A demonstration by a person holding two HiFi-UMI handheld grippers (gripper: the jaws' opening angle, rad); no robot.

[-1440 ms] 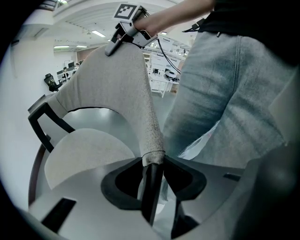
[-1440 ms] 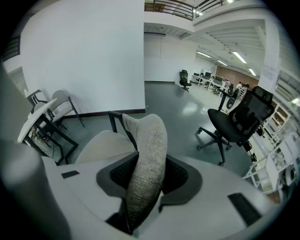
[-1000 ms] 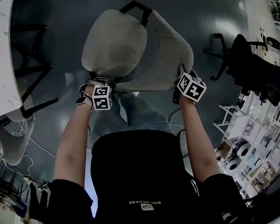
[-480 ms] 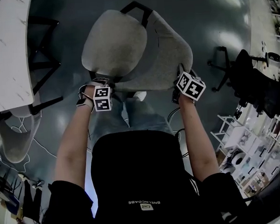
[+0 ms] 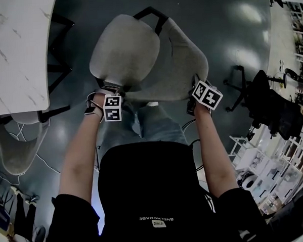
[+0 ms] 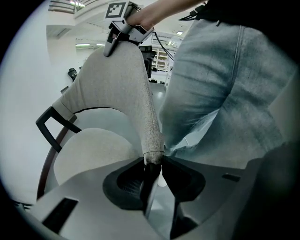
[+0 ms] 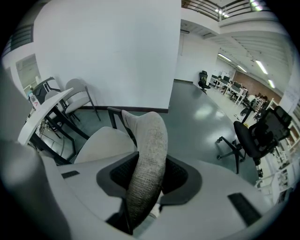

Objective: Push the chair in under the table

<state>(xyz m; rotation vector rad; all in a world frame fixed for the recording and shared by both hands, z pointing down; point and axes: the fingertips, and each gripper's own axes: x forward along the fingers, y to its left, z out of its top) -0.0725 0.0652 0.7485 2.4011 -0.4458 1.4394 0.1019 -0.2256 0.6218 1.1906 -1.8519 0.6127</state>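
dark floor (image 5: pixel 80 25) lies open between table (image 5: pixel 16 59) edge and chair (image 5: pixel 127 48).

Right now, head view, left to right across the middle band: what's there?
white marble-patterned table → left hand-held gripper → light grey fabric chair, its backrest clamped at both ends → right hand-held gripper → black wheeled office chair

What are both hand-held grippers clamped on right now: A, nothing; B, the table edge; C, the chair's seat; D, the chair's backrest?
D: the left hand-held gripper and right hand-held gripper each pinch the top edge of the grey backrest between their jaws.
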